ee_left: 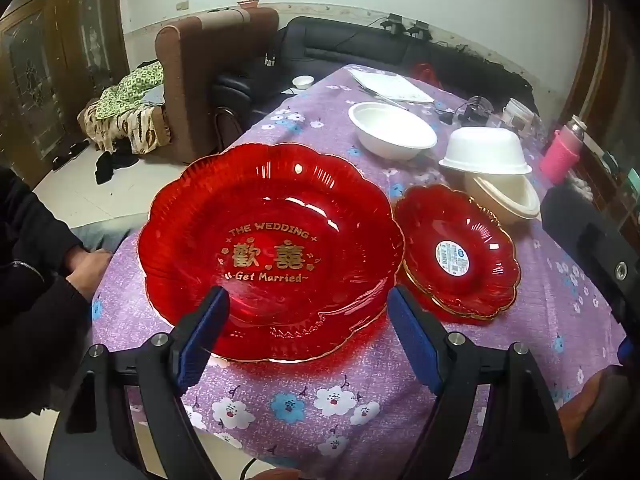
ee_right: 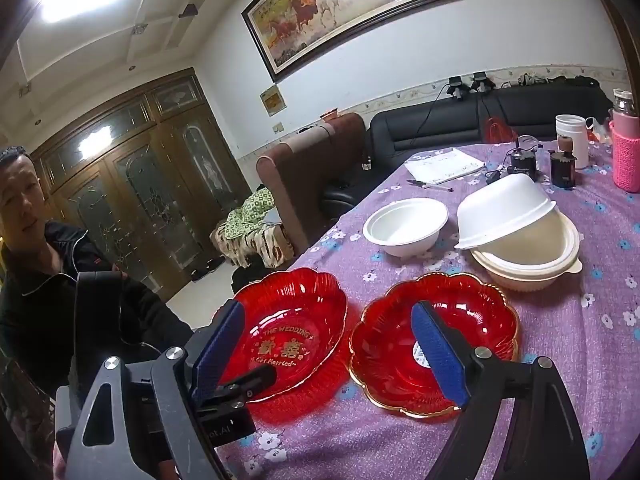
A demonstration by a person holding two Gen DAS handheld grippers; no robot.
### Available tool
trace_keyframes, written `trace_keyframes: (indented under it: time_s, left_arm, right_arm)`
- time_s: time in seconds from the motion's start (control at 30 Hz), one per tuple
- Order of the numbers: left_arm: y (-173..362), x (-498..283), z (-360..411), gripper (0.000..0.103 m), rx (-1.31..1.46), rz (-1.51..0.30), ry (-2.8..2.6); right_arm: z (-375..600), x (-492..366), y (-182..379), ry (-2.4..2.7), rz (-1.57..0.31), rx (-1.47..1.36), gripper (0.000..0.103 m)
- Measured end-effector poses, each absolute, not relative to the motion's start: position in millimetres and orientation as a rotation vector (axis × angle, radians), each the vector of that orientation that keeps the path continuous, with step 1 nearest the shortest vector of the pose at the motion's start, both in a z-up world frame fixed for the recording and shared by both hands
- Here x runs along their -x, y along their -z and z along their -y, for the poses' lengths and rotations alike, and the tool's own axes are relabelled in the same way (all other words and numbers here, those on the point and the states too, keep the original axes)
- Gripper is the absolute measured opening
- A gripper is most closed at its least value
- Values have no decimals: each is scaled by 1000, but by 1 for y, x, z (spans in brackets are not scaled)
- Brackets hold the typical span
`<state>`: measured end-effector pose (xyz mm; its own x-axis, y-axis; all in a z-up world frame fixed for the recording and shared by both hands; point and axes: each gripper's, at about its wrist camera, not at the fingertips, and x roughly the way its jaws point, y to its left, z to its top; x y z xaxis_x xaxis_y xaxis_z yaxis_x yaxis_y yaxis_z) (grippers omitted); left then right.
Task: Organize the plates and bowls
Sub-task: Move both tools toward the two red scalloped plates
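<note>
Getting ready to pick up a plate looks like the step now. The left gripper (ee_left: 308,320) hangs over the near edge of the big red plate (ee_left: 272,248), fingers spread wide, holding nothing. The right gripper (ee_right: 332,344) is spread too, above the small red plate (ee_right: 472,320). Both plates lie side by side on the purple tabletop (ee_left: 320,396). They are shiny, see-through and wavy-edged, maybe slippery. Next, I think, fingers must close on a rim. White bowls (ee_left: 392,130) wait behind.
</note>
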<state>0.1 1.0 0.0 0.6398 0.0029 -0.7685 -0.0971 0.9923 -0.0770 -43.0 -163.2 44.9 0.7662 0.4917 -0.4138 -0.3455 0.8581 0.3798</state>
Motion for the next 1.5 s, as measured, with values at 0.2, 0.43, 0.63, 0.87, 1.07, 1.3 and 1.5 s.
trace_keyframes:
  time_s: [0.2,0.43,0.63,0.87,1.07,1.3,1.5]
  left_arm:
    - [2,-3,-6,82,134,-889,-49]
    - [2,3,-14,82,126,-882,-75]
    - [1,5,-21,82,135,-877,-84]
    - [5,6,-35,82,147,-876,-110]
    - [5,8,-46,82,158,-866,-137]
    - [5,8,-59,82,176,-860,-154]
    - [4,9,-64,82,180,-852,-164]
  right_arm:
    - [162,44,-45,-462,-504,-276,87]
    - [157,42,-42,-468,-518,-276,87]
    - [147,38,-42,-469,-529,-270,87]
    - [136,37,-38,-476,-547,-252,87]
    - [129,30,-30,-477,-579,-262,87]
    - [125,25,-21,-472,-611,-274,87]
    - [121,28,-17,-480,-628,-277,87]
